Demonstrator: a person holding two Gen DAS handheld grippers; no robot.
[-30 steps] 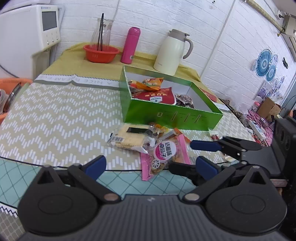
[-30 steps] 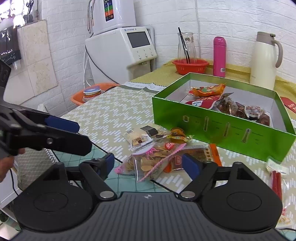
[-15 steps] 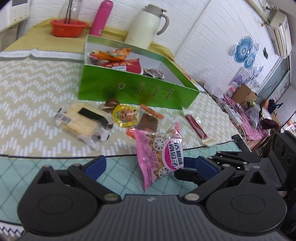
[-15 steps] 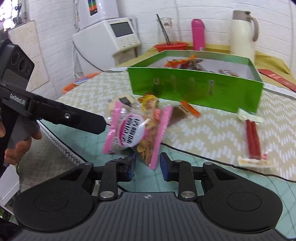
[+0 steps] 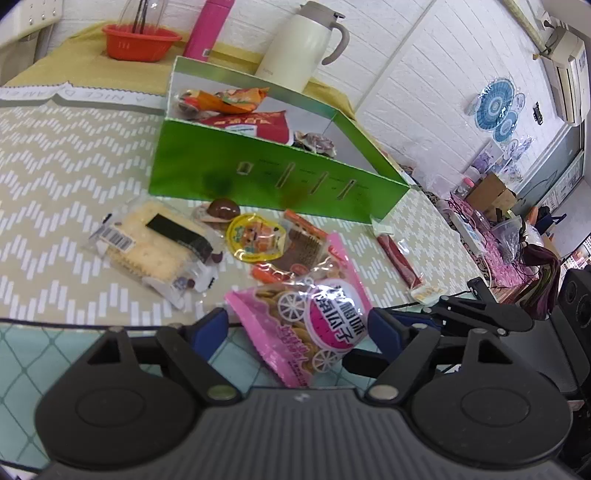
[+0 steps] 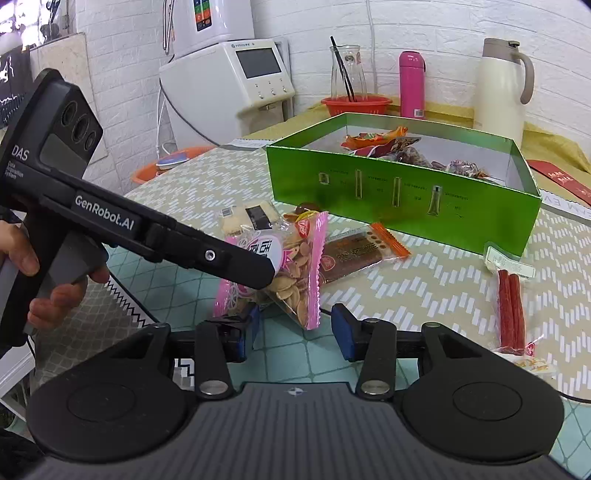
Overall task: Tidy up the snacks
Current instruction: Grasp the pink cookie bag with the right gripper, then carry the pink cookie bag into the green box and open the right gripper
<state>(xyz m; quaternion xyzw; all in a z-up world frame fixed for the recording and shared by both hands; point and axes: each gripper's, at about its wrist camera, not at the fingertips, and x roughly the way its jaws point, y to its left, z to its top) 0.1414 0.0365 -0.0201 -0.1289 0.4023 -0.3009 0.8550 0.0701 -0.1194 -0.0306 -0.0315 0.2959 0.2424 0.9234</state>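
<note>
**Chevron-cloth surface: pink bag between both grippers, near the front edge**

Surface [image 5: 55, 166] carries the loose snacks, with the pink snack bag [image 5: 310, 325] nearest the cameras, tipped up on edge and well short of the green box [image 5: 258, 177].

Left gripper [image 5: 295, 330]: jaws closing, bag between them, pads meeting its two side edges. Right gripper [image 6: 293, 332]: jaws opening, bag's lower corner between them, the far pad clear of it. Reads as a handover to the left, judged only.

Step in hand, how to do it well:
- Finish the left pinch across the flat of the bag, not on the crimped seal, and keep it gentle since the contents look brittle.
- Spread the right jaws fully before drawing them back, so the corner does not snag.
- Lift clear of the box's near wall and lower into the bare floor at the box's right end.

Count:
- Loose on the surface, six: pink bag, cracker pack [image 5: 155, 240], brown sweet [image 5: 223, 210], yellow jelly cup [image 5: 255, 236], brown bar [image 5: 303, 251], sausage sticks [image 6: 511, 310].
- Box: one, with at least four packets inside; exact number hidden.
- Behind it: one cream jug [image 5: 303, 40], one pink flask [image 5: 207, 29], one red basket [image 5: 140, 42].
</note>
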